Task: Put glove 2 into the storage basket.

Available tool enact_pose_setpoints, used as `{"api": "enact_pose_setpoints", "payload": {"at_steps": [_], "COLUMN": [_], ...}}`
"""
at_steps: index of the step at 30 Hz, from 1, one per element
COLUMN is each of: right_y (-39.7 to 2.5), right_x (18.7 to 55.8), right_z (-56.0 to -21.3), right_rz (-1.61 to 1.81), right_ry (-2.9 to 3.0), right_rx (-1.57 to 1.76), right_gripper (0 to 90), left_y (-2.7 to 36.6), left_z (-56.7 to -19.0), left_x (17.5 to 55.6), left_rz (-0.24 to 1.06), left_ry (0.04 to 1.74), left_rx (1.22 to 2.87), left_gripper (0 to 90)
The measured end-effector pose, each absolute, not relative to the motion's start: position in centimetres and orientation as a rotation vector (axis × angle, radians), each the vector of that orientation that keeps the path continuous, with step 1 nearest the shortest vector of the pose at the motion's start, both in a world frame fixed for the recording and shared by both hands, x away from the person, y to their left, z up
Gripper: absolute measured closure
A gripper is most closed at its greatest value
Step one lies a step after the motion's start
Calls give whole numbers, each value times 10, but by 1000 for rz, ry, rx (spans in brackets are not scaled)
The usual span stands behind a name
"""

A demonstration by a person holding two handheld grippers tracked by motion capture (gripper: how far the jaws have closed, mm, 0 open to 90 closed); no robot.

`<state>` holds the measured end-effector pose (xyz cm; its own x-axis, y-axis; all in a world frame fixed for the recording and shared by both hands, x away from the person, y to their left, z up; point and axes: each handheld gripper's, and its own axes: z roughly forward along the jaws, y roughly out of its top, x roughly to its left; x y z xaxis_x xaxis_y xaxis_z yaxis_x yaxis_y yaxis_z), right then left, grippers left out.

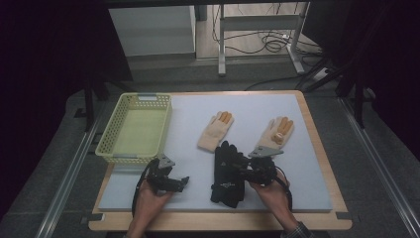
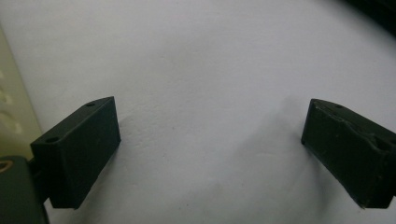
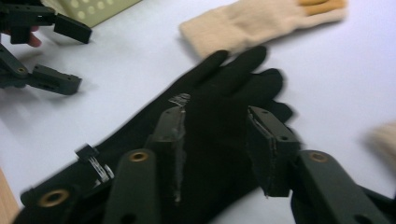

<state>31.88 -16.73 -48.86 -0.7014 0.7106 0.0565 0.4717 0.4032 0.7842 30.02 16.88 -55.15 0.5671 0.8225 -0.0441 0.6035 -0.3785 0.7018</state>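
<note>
Gloves lie across the pale mat [image 1: 297, 163]: a black pair [image 1: 228, 173] stacked near the front edge, and two cream gloves farther back, one [image 1: 216, 131] just beyond the black fingertips, the other [image 1: 277, 131] off to the right. The right gripper [image 3: 217, 149] sits over the black gloves [image 3: 210, 121], its jaws partly apart on either side of the dark fabric, not yet pinched on it. The left gripper [image 1: 184, 181] rests low over bare mat just left of the black pair, jaws spread wide with nothing between them. A yellow basket [image 1: 110, 134] stands at the back left, close behind the left gripper.
</note>
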Motion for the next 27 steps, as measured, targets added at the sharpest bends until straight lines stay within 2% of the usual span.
{"api": "enact_pose_setpoints", "payload": {"at_steps": [3,5,11,16,20,24,25,27], "right_y": [-182,-190,-188,-181,-181,-189,-187,-177], "right_x": [317,315,306,297,298,320,329,349], "right_z": [-485,-486,-508,-510,-502,-495,-494,-495], "right_rz": [1162,1170,1144,1214,1156,1151,1155,1180], "right_ry": [2380,2399,2470,2519,2488,2421,2409,2395], "right_rx": [1040,1055,1033,1001,972,1014,1021,1034], "right_gripper": [696,719,723,723,712,698,683,596], "left_y": [169,169,169,169,169,169,169,169], "left_z": [-551,-551,-551,-551,-551,-551,-551,-551], "left_x": [300,300,300,300,300,300,300,300], "left_rz": [411,411,411,411,412,411,411,411], "left_ry": [1136,1135,1136,1136,1135,1135,1135,1136], "left_rx": [2116,2116,2115,2115,2115,2116,2116,2116], "left_gripper": [46,46,46,46,46,46,46,46]}}
